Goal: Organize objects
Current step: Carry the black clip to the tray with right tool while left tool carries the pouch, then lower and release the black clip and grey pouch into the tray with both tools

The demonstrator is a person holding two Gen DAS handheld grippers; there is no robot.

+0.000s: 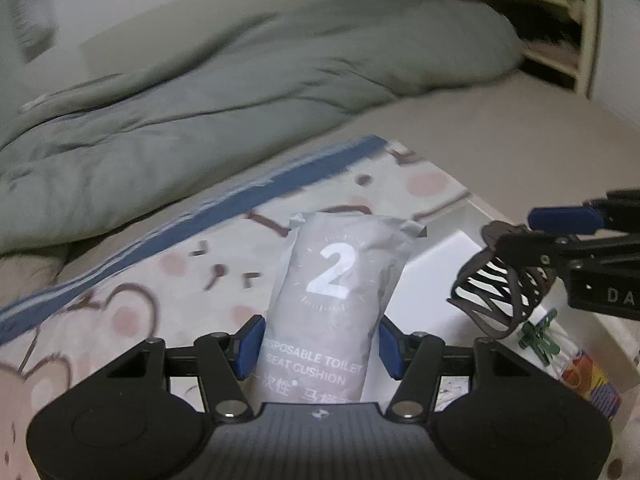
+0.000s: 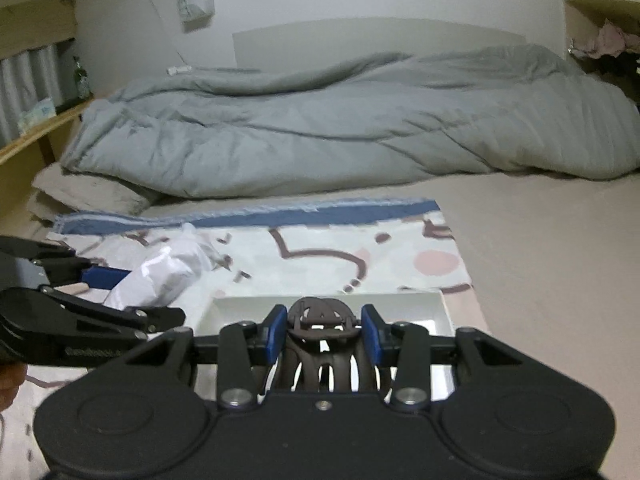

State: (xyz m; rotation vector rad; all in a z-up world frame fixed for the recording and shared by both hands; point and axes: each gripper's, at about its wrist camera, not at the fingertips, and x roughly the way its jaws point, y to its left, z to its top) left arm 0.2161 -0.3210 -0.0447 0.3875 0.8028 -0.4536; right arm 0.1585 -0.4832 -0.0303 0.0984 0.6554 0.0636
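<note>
Grippers worked over a bed. Left gripper (image 1: 320, 346), lower centre of its own view, pinched a grey packet (image 1: 334, 300) marked "2" and "disposable toilet seat cushion" between blue pads (image 1: 250, 350), packet upright above a cartoon-print cloth (image 1: 132, 312). Right gripper (image 2: 325, 336), low centre of its view, had its fingers clamped on a brown hair claw (image 2: 323, 322), w/ a white tray (image 2: 424, 304) just behind it. In the left view, that claw (image 1: 496, 292) hung at right above the tray (image 1: 440, 264), near a small green clip (image 1: 538, 334). Grey duvet (image 2: 340, 120) filled the upper half; beige sheet (image 2: 560, 260) lay at right.
</note>
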